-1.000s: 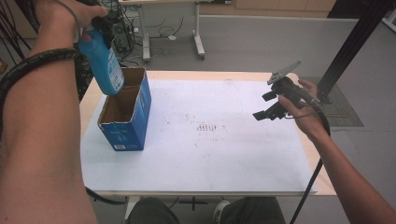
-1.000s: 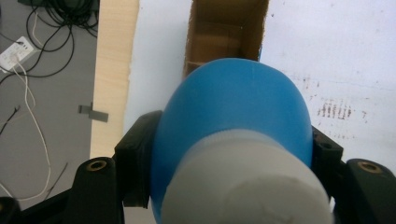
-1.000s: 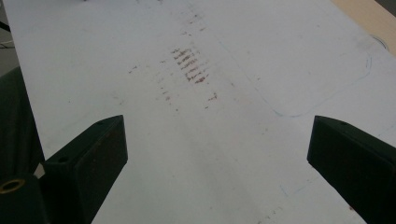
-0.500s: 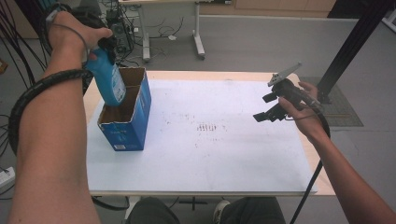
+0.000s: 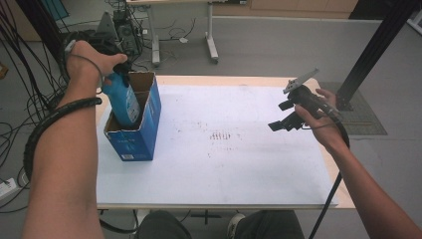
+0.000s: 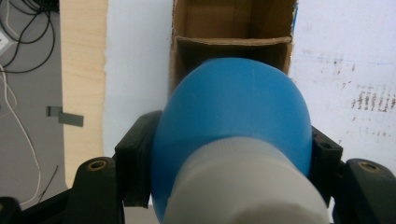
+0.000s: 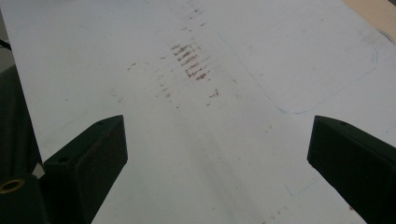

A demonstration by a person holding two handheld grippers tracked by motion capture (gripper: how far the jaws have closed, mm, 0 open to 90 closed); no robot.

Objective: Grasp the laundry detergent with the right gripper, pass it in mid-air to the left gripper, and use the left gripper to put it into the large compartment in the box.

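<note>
Left gripper [image 6: 231, 154] jaws clamp blue bottle [image 6: 233, 126] over box [image 5: 142, 124]; right gripper [image 7: 217, 154] jaws gape above sheet [image 7: 140, 46].

The left forearm reaches up along the left edge of the high view, its hand over the left gripper [image 5: 115, 74], whose fingers [image 6: 135, 161] point down, clamped tight. The right forearm comes in from the lower right; its right gripper [image 5: 282, 119] hangs above the bench, fingers [image 7: 91, 156] spread wide.
</note>
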